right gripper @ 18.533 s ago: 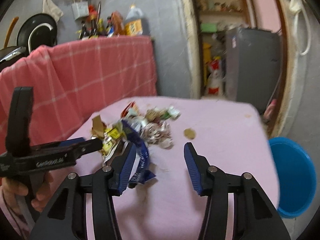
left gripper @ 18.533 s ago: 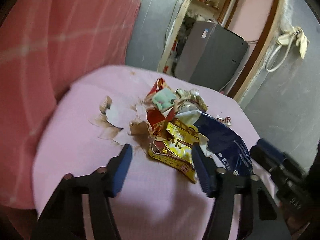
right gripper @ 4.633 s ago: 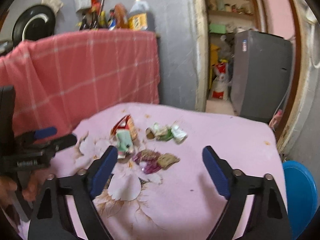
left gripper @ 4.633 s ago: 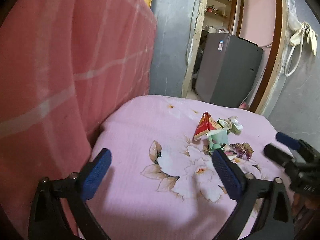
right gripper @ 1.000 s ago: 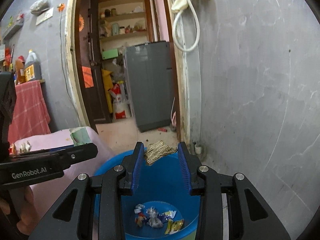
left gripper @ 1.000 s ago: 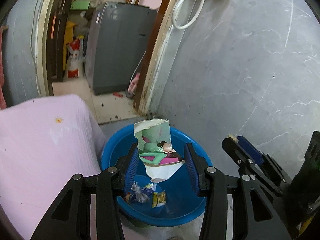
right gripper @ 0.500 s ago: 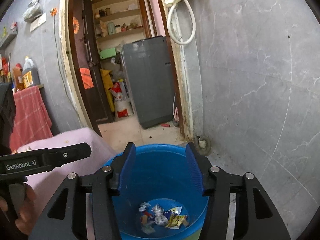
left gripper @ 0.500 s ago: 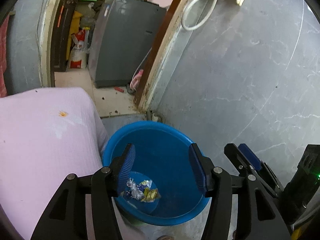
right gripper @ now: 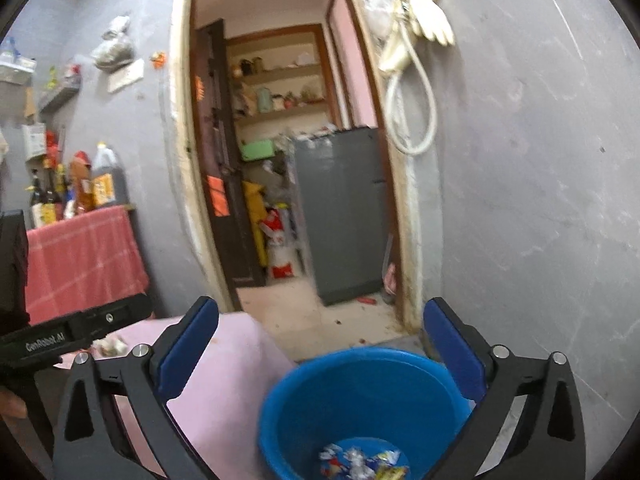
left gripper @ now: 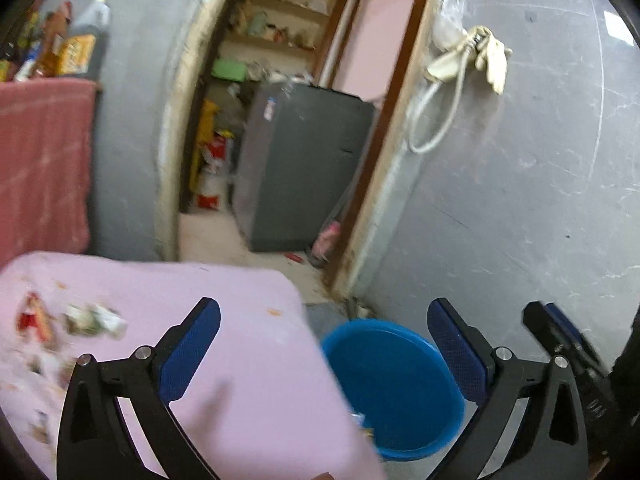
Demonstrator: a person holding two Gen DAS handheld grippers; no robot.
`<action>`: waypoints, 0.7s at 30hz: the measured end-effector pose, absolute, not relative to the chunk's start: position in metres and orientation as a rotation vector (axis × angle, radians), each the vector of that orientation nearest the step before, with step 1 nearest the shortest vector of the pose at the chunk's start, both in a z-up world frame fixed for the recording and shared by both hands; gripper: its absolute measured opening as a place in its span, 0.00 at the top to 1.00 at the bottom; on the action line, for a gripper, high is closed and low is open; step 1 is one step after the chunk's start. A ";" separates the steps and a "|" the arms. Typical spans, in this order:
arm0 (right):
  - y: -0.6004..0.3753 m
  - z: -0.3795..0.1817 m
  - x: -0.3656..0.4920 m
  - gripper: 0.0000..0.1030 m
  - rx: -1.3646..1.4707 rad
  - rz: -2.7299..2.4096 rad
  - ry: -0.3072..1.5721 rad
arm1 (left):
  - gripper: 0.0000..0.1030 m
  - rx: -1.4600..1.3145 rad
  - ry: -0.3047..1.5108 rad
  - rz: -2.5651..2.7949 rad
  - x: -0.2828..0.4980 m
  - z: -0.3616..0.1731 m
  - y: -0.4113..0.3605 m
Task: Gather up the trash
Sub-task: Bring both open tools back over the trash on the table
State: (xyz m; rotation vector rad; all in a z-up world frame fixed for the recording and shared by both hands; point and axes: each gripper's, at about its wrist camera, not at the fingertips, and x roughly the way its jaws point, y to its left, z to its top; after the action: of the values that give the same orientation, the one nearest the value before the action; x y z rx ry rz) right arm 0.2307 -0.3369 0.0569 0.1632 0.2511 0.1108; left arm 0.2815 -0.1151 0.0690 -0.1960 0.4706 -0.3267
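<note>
Wrappers (right gripper: 362, 462) heaped at bottom of blue bucket (right gripper: 360, 384), on floor just beside pink table (left gripper: 248, 360). More scraps (left gripper: 94, 320) left on table, far side from bucket, blurred.

Risk, as judged: next pickup fumbled in fast swing back; light scraps flicked off table edge, or dropped short of bucket rim.

Left gripper (left gripper: 324, 354) fingers just spread wide, nothing between, touching nothing. Right gripper (right gripper: 322, 350) likewise, just released, empty above bucket.

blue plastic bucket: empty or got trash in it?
Not empty. The round blue plastic bucket stands upright on the floor, with a small heap of crumpled wrappers at its bottom, filling little of it.
</note>
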 end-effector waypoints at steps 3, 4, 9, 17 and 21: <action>-0.314 0.064 0.231 0.00 0.163 0.150 0.233 | 0.02 -0.184 0.433 -0.264 0.268 0.077 -0.086; -0.308 0.066 0.231 0.00 0.164 0.160 0.230 | 0.02 -0.184 0.422 -0.247 0.263 0.077 -0.076; -0.269 0.072 0.232 0.00 0.183 0.236 0.214 | 0.02 -0.182 0.385 -0.155 0.241 0.080 -0.027; -0.209 0.070 0.238 0.00 0.173 0.352 0.213 | 0.02 -0.165 0.366 -0.015 0.212 0.071 0.046; -0.179 0.062 0.245 0.00 0.146 0.417 0.260 | 0.02 -0.155 0.399 0.036 0.205 0.058 0.071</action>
State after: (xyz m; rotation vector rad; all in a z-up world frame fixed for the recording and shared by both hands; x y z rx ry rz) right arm 0.2454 -0.1793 0.0624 0.1460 0.2603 0.4173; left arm 0.2045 0.0713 0.0577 -0.1551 0.3987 0.0357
